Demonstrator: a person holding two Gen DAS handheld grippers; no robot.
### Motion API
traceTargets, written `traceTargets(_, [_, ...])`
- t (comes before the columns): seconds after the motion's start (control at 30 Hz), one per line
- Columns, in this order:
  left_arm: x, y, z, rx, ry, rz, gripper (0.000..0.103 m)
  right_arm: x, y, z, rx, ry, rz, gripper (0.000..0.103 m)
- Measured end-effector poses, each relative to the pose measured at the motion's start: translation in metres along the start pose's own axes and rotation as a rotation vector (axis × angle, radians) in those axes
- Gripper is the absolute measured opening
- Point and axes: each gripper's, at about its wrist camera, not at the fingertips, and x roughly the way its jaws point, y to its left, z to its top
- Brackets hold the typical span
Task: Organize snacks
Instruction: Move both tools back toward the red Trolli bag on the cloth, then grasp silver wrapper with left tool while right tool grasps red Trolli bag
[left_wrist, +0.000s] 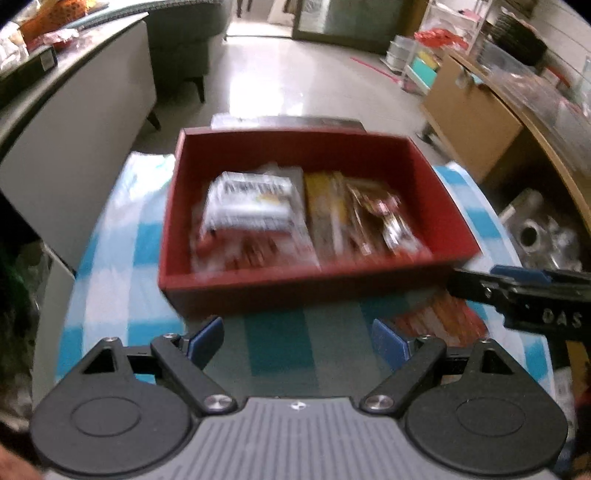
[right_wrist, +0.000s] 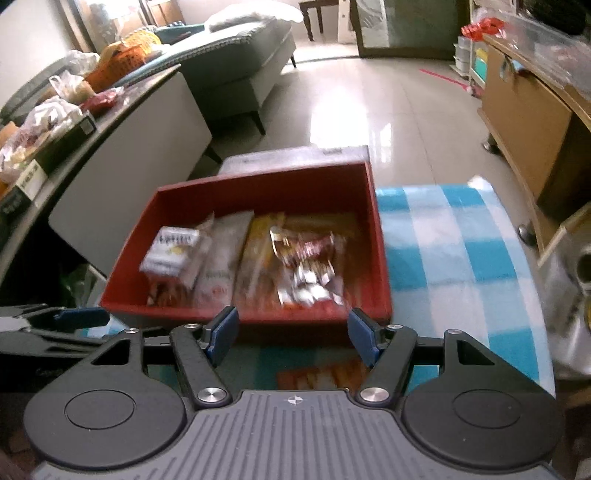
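1. While the left wrist view is blurry, left gripper (left_wrist: 297, 341) gapes empty in front of the red box (left_wrist: 258, 284); orange snack pack (left_wrist: 443, 317) lies just outside its front wall.
2. Right view: right gripper (right_wrist: 293, 339) spread wide, empty, over that pack (right_wrist: 321, 374). Prob. light, crinkly, slippery; pinch an edge.

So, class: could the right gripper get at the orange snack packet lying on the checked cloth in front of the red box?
Probably yes. The right gripper is open and empty, and the orange snack packet lies just below it on the blue-and-white checked cloth, with nothing between them.
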Motion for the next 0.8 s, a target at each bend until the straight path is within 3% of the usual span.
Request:
traceTargets(0.33, [-0.003, -0.025, -0.079, 0.024, 0.156, -0.091, 0.082, -0.024, -0.005, -0.042, 0.011, 0.031, 0.013, 0.080])
traceTargets(0.67, [0.024, -0.058, -0.119, 0.094, 0.235, -0.056, 0.082, -0.021, -0.016, -0.055, 0.016, 0.061, 0.007, 0.083])
traceTargets(0.8, [0.027, -0.070, -0.126, 0.165, 0.208, 0.000, 0.082, -0.014, -0.027, -0.056, 0.039, 0.083, -0.003, 0.083])
